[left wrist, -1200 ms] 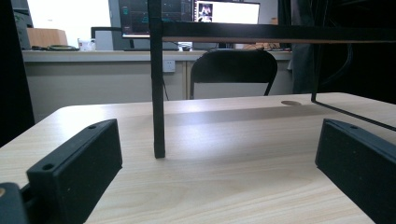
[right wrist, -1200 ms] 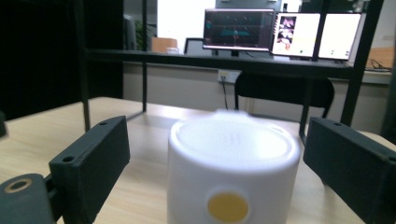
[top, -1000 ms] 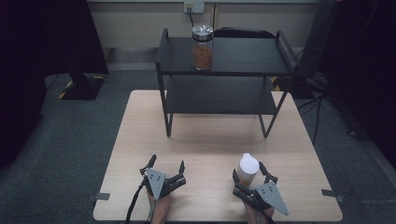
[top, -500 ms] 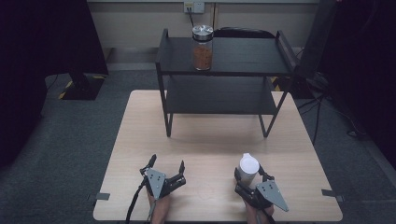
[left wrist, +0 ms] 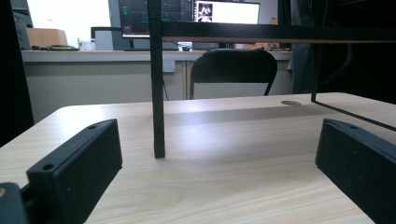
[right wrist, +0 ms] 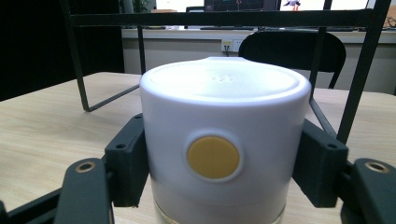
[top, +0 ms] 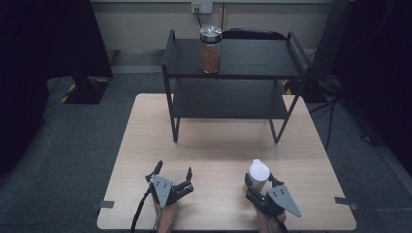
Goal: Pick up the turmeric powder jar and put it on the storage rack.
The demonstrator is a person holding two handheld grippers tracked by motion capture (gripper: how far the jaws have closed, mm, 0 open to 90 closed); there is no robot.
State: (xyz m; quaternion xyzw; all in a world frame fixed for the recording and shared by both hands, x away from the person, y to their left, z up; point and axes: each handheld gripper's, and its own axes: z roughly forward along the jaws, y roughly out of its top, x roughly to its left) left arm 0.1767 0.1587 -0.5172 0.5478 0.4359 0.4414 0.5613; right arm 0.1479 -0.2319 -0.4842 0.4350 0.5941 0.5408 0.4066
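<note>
I see the right gripper [top: 257,183] clamped on a white container [top: 259,174] at the near right of the table [top: 145,126]; in the right gripper view both jaws press flat on the container's [right wrist: 224,140] sides, one each way; a round yellow button [right wrist: 213,157] on it faces back at the camera, square between the jaws; a clear lower part shows just under the white cap, bottom of frame; cannot tell if its base touches the table.

Left gripper [top: 174,177] sits low at the near left, jaws wide apart, nothing between them; in the left gripper view only bare wood [left wrist: 224,177] lies in the gap.

Ahead of both sets of jaws stands a black two-level shelf [top: 233,97]; its front left leg [left wrist: 158,93] rises dead ahead of the left jaws, nearer the left one; its frame [right wrist: 224,18] crosses above the container in the right gripper view.

A jar [top: 211,50] with a metal lid and brown fill stands on the top shelf, well beyond both grippers; a black chair [left wrist: 233,72] sits past the table's far edge.
</note>
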